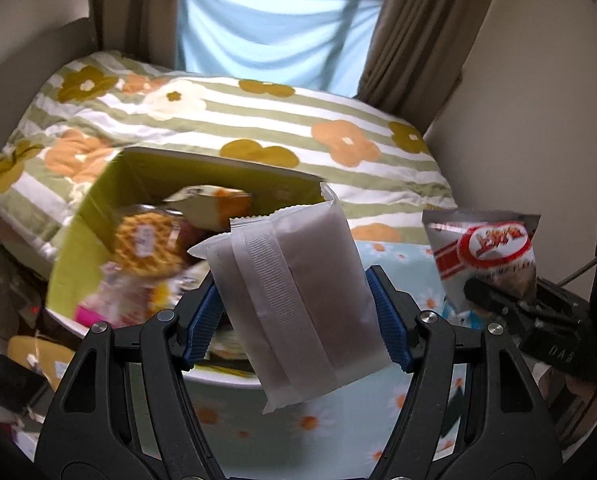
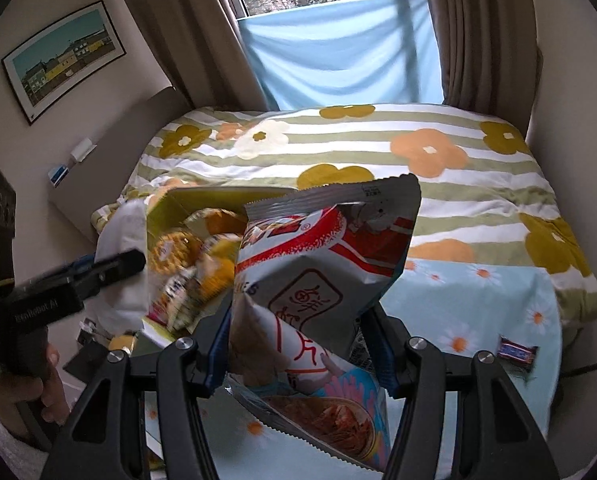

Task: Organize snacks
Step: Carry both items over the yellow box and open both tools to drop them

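Note:
My left gripper (image 1: 298,316) is shut on a frosted white snack packet (image 1: 294,300), held upright above the near rim of a yellow-green box (image 1: 98,200). The box holds several snacks, among them a waffle pack (image 1: 146,244). My right gripper (image 2: 298,344) is shut on a red and white chip bag (image 2: 322,272), held up to the right of the same box (image 2: 156,216). The chip bag also shows at the right of the left wrist view (image 1: 486,252), and the left gripper shows at the left of the right wrist view (image 2: 114,264).
The box stands on a light blue daisy-print cloth (image 1: 402,264) over a table. A small dark wrapped candy (image 2: 516,352) lies on the cloth at the right. Behind is a bed with a striped flower duvet (image 2: 358,148), curtains and a window. Clutter lies on the floor at left.

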Available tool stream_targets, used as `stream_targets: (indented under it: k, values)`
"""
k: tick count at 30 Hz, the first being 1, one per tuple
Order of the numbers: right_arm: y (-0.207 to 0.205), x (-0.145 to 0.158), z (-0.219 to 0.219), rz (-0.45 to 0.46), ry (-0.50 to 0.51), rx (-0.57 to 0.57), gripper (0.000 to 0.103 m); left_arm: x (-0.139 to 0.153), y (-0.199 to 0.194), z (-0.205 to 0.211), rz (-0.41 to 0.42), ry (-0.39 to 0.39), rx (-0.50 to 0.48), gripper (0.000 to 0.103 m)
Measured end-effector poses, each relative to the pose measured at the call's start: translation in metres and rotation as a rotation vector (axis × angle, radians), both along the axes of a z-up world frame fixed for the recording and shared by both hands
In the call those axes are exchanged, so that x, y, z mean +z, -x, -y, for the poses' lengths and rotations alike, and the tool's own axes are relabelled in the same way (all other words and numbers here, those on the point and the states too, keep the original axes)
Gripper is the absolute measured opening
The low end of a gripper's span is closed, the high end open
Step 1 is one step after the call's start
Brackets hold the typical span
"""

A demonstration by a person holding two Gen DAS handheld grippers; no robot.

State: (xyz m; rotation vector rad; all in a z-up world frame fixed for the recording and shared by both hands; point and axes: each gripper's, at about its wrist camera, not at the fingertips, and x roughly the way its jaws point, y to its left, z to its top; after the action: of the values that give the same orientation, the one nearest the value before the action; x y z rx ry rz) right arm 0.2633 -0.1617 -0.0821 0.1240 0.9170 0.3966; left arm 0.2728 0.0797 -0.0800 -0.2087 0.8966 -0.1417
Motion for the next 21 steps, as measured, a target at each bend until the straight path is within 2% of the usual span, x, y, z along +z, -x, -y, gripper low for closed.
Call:
stream_targets:
  k: [3,7,11,17,21]
  values:
    - [-0.011,0.000,-0.036,-0.003,-0.029,0.006,0.054,-0.007,-0.010,-0.029,-0.016,-0.001,-0.008,0.066]
    - [-0.023,-0.002,-0.078,-0.008,-0.020,0.014,0.054,-0.023,-0.027,-0.068,-0.042,-0.015,-0.017,0.066]
    - [-0.036,-0.007,-0.111,-0.019,-0.016,0.002,0.054,-0.046,-0.041,-0.097,-0.076,-0.058,-0.058,0.066]
    - [-0.043,-0.018,-0.137,-0.048,-0.008,-0.037,0.054,-0.073,-0.046,-0.117,-0.106,-0.085,-0.134,0.066]
    - [-0.040,-0.021,-0.149,-0.054,0.008,-0.054,0.054,-0.083,-0.044,-0.120,-0.082,-0.118,-0.173,0.068]
